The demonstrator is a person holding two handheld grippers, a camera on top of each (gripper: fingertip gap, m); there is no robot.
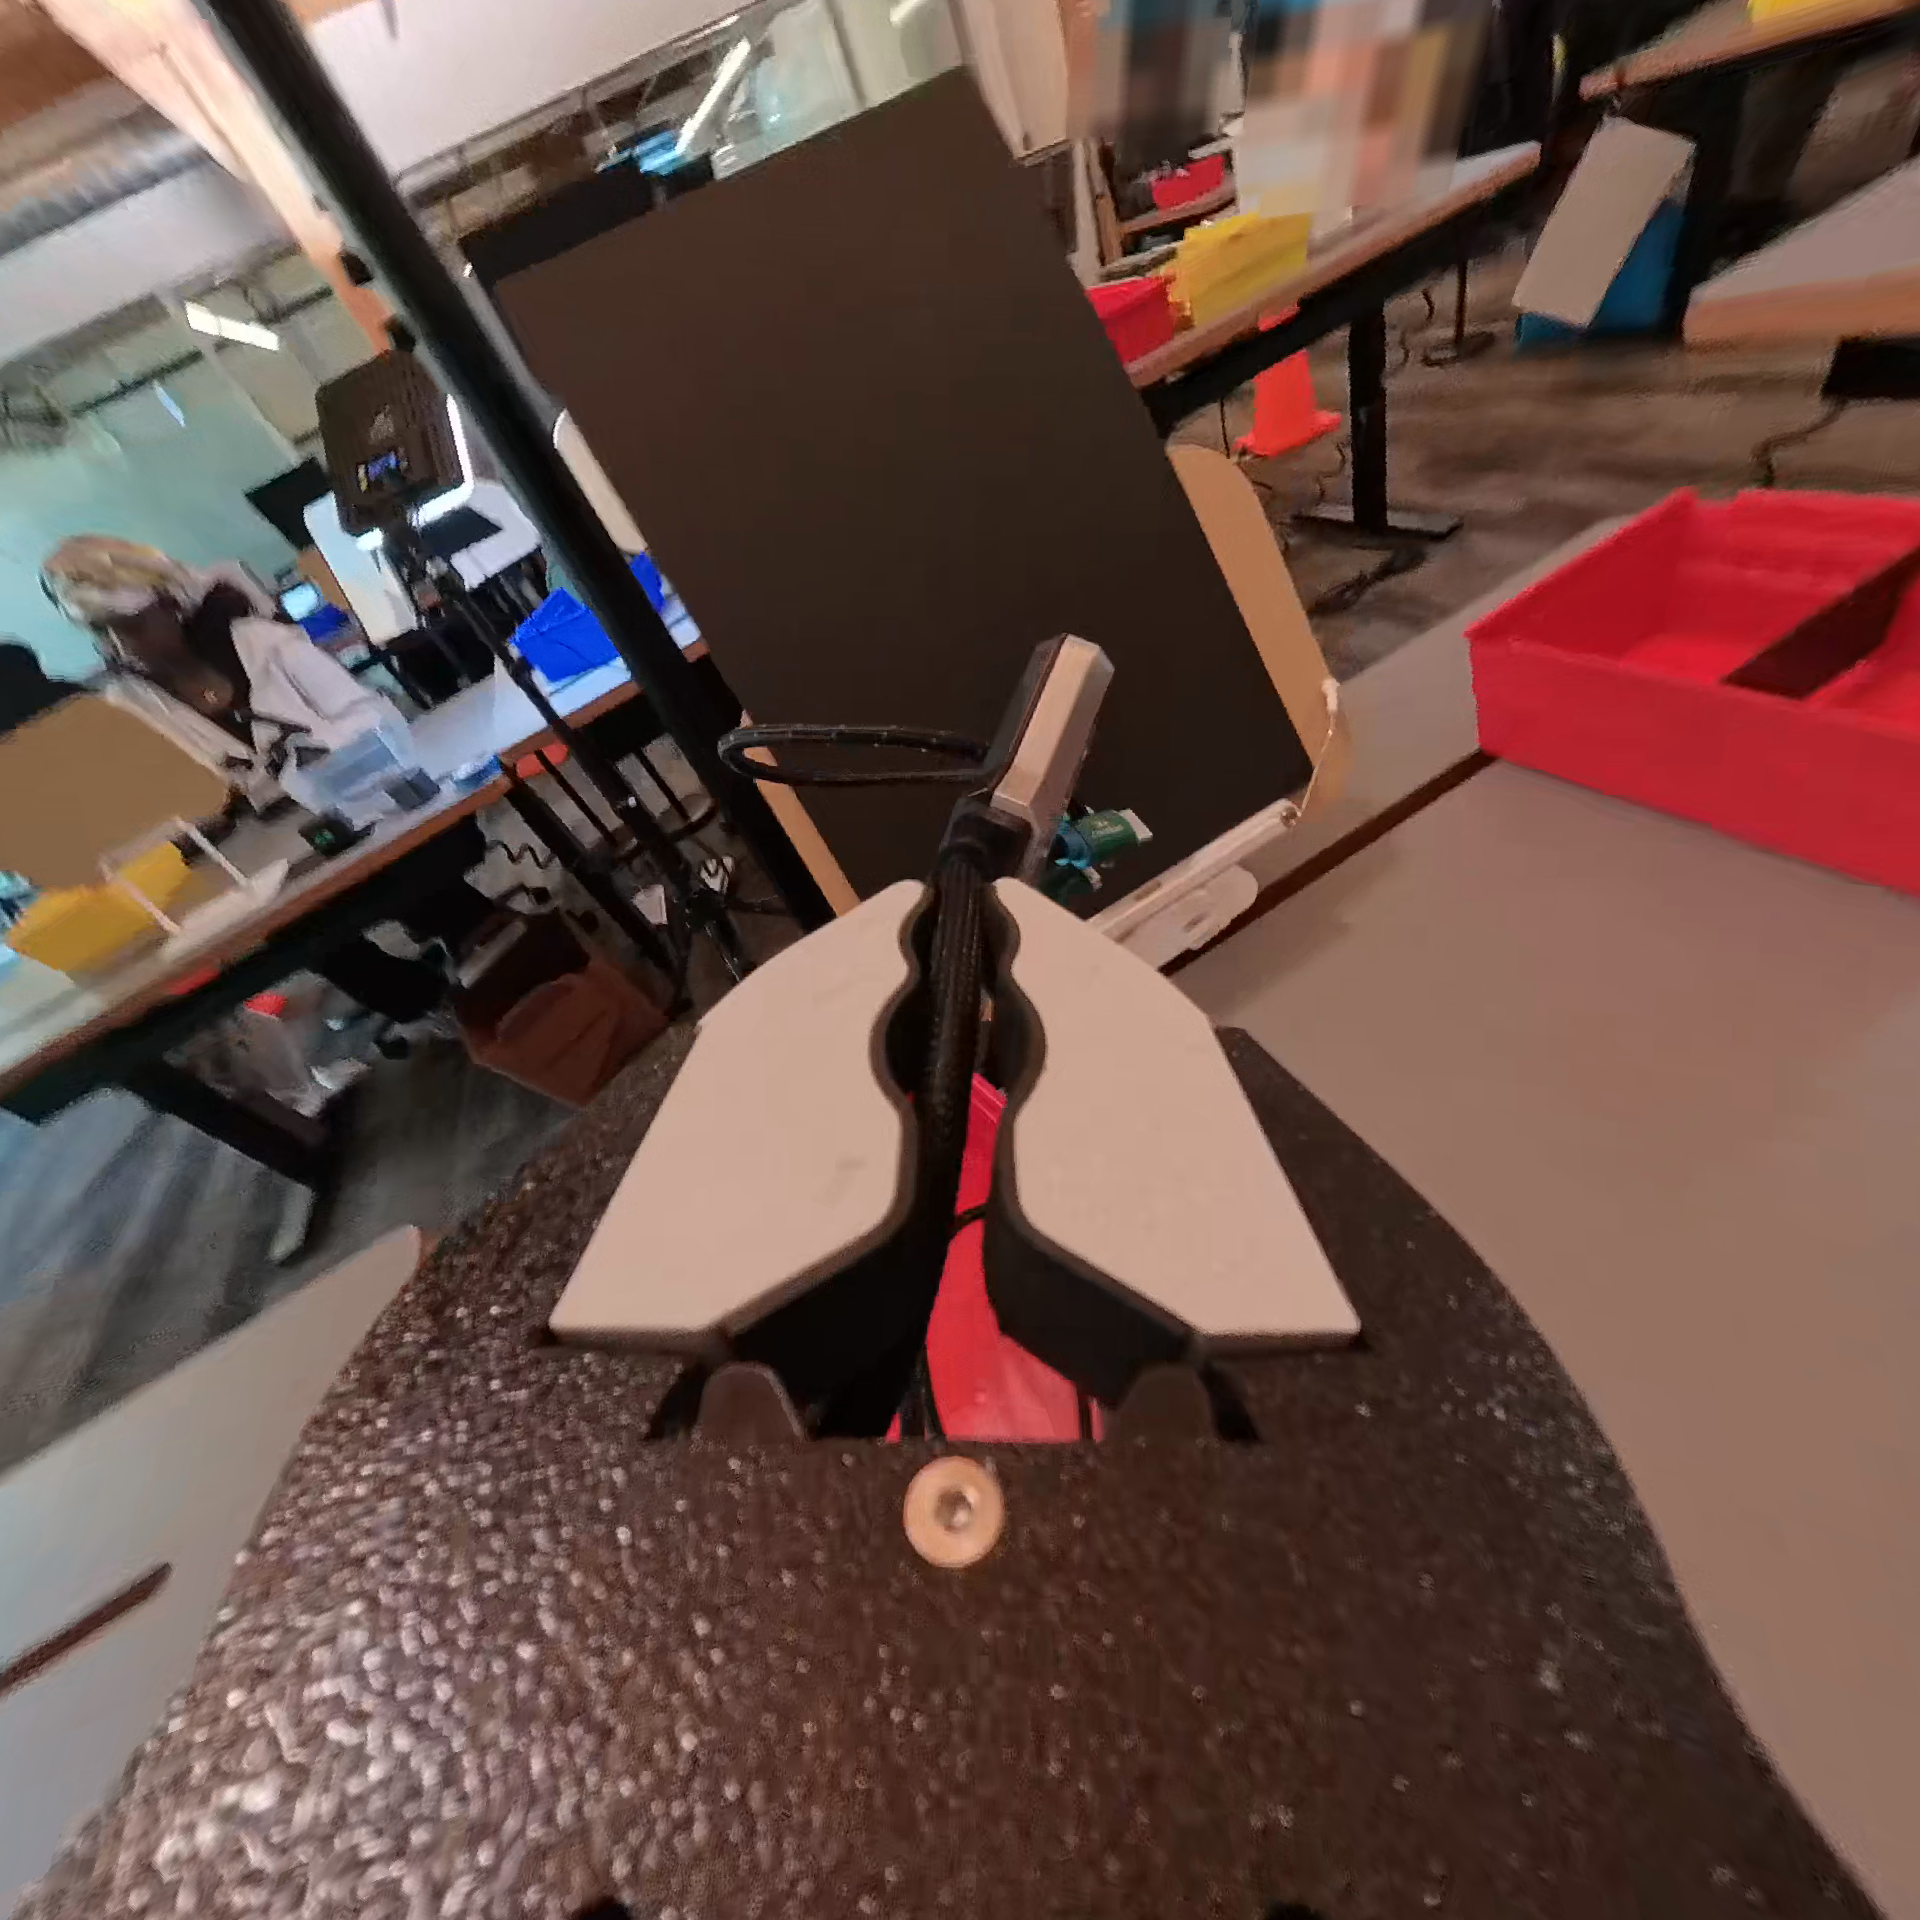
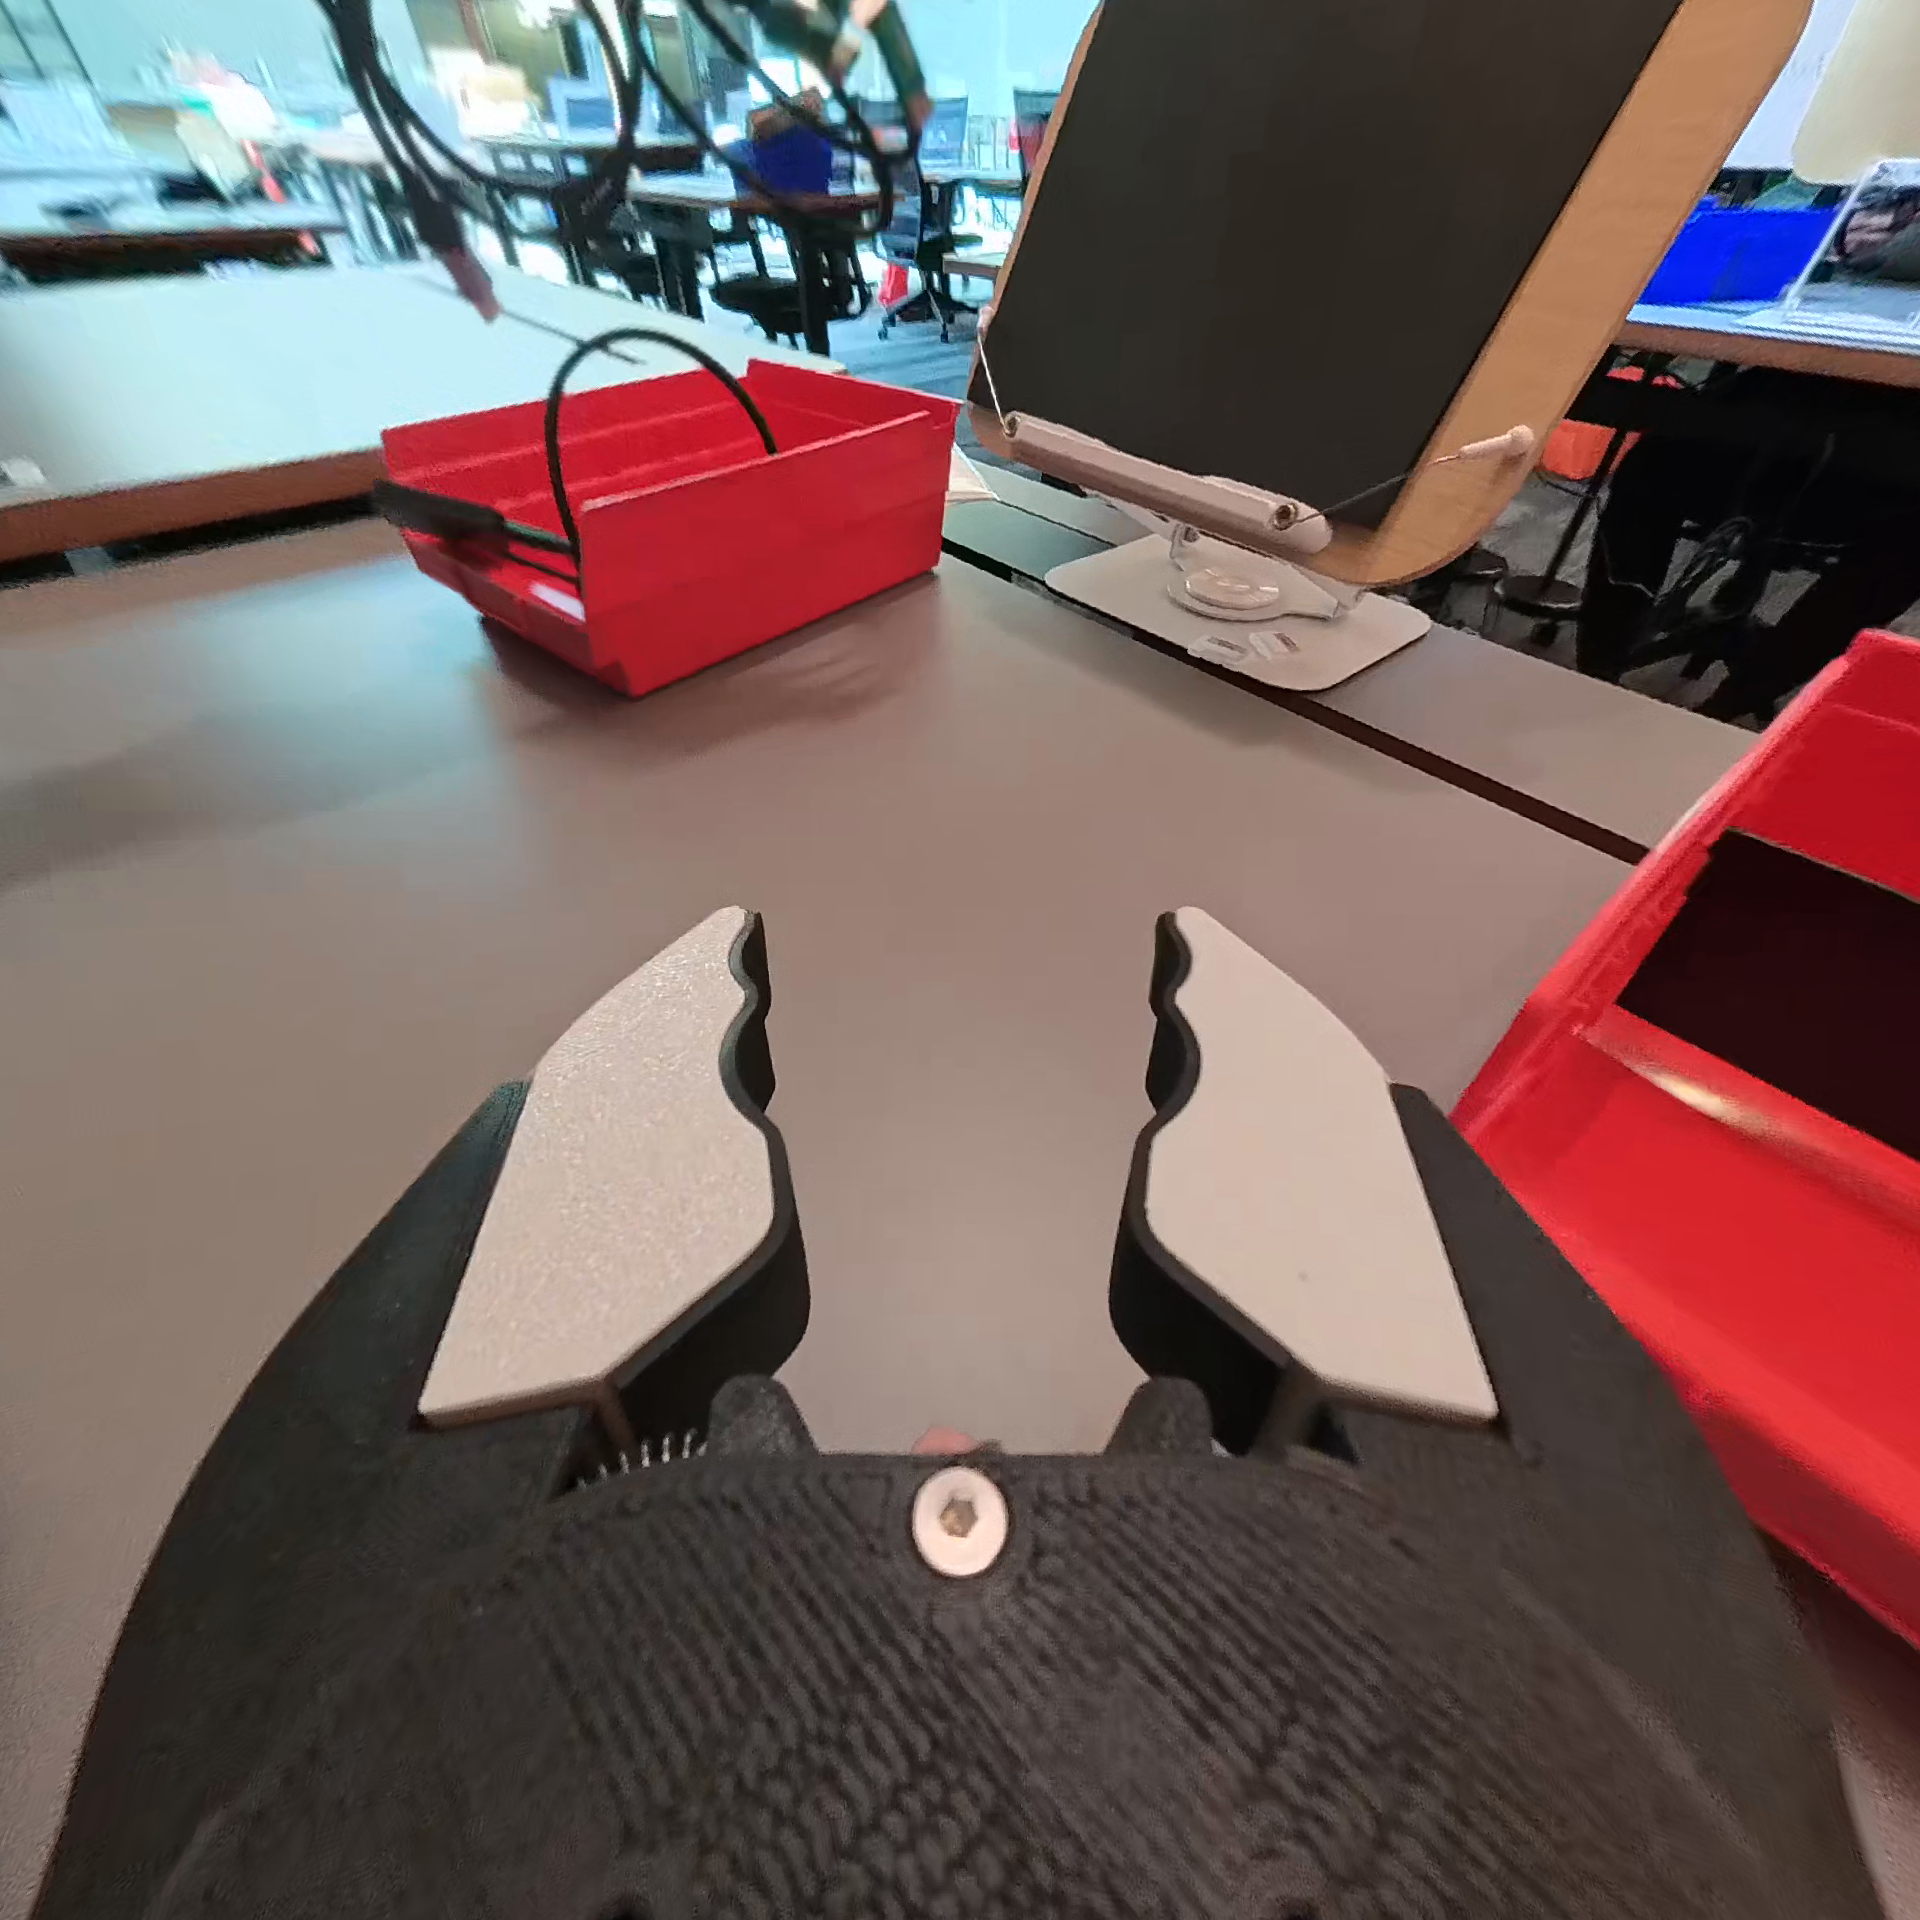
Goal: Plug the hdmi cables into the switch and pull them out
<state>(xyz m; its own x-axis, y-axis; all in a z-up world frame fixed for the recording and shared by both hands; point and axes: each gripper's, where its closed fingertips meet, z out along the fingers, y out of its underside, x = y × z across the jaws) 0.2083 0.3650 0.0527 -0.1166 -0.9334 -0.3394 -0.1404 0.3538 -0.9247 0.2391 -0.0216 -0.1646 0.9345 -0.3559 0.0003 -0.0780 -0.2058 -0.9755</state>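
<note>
In the left wrist view my left gripper (image 1: 961,899) is shut on a black braided cable (image 1: 951,1039) and holds it in the air. Past the fingertips the cable ends at a small grey metal switch (image 1: 1049,748), tilted upward, with a thin black cable loop (image 1: 831,753) at its left. In the right wrist view my right gripper (image 2: 961,935) is open and empty, low over the grey table (image 2: 935,790). Ahead to the left stands a red bin (image 2: 727,540) with a black cable (image 2: 566,436) arching out of it and a black plug (image 2: 436,514) over its left edge.
A dark board on a white stand (image 2: 1299,260) stands at the table's far right edge. A second red bin (image 2: 1714,1195) is close on my right. Blurred black cables (image 2: 416,156) hang at the top left. Other tables, bins and a person (image 1: 208,644) are in the background.
</note>
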